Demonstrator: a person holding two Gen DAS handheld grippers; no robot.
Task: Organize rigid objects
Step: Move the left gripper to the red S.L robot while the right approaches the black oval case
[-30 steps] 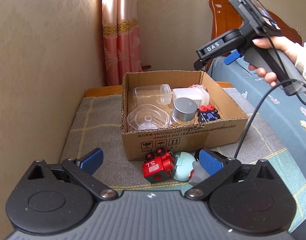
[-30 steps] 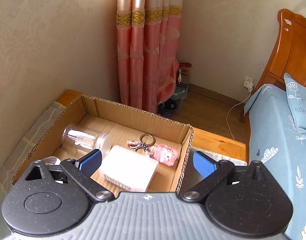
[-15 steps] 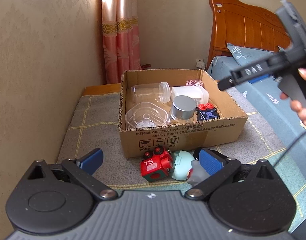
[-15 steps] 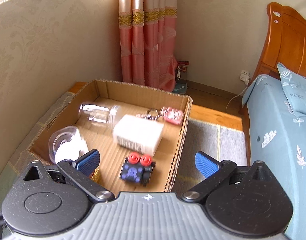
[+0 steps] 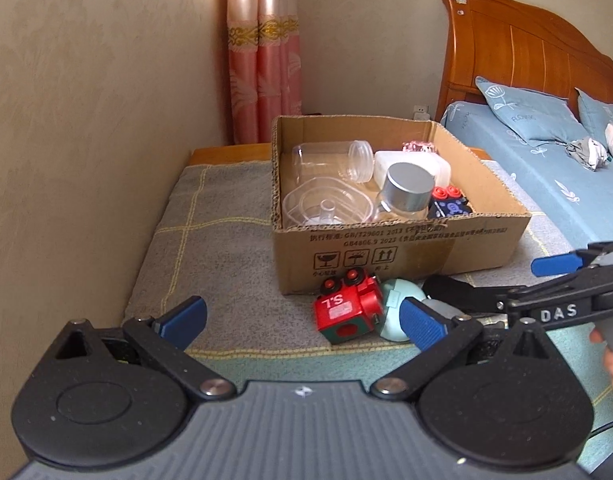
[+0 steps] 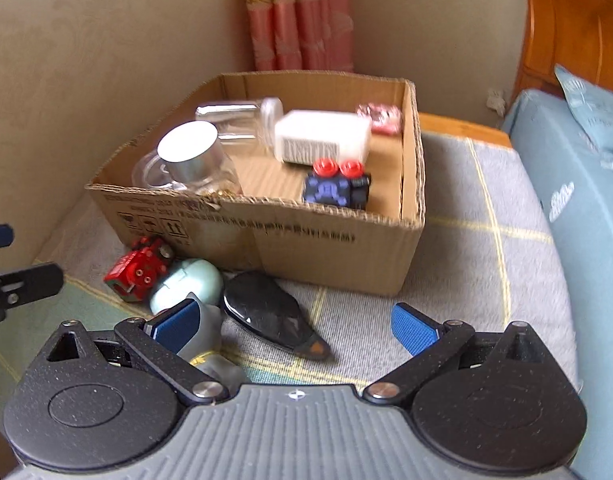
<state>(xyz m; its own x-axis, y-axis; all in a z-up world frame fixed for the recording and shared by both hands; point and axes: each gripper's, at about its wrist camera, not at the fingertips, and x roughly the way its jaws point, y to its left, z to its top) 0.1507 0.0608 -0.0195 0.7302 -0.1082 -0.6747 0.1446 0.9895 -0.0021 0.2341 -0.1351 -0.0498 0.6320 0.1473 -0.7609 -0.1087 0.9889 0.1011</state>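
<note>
1 cardboard box holds 6 items; at 6 o'clock of it lie 4 more: 1 red toy, 1 mint case, 1 grey figure, 1 black case.

Wall: beige, faint embossed pattern, runs along left side and meets a second beige wall at the far corner. Curtain: pink, gold patterned band, hangs in that corner. Socket: white, low on far wall, beside headboard. Headboard: orange-brown wood, curved top. Bed: on the right, blue sheet with white leaf print; two matching pillows against headboard. Blanket: grey, yellow grid lines, covers low surface; wood edge shows at its far end. Daylight, soft.
</note>
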